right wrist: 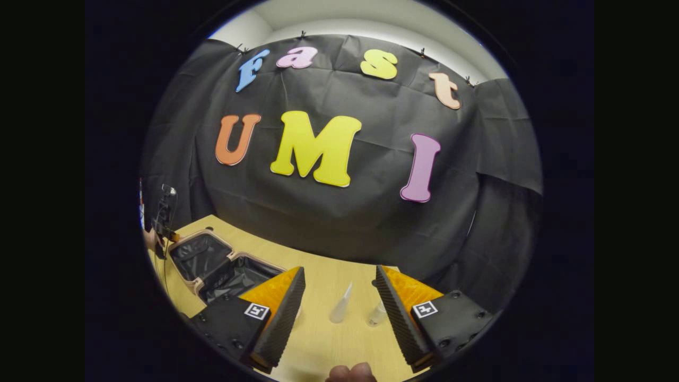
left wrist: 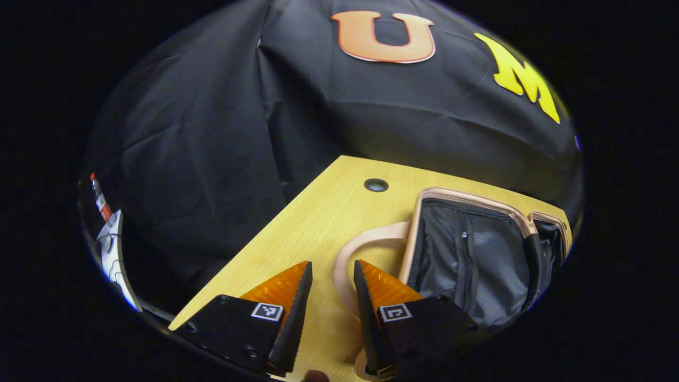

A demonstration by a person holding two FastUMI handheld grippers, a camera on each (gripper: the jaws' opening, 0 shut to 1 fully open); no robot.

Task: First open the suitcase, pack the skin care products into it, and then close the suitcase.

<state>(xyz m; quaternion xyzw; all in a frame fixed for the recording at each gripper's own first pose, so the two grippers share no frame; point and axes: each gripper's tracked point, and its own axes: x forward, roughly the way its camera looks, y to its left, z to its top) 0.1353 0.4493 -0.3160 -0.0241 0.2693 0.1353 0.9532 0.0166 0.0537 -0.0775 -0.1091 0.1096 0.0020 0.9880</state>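
On the table [left wrist: 318, 223], from left: left tool [left wrist: 333, 276] spread by the handle [left wrist: 360, 246] of the open suitcase [left wrist: 467, 254], lining bared; right tool [right wrist: 339, 281] spread, framing two clear skin care bottles [right wrist: 340, 305] standing well apart from the suitcase.

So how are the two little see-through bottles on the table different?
The pointed clear plastic bottle is taller, with a long tapered tip, and leans. The short clear plastic bottle is stubbier, without that tip, and lies nearer one finger of the right gripper. Both rest on the wooden table, outside the open suitcase.
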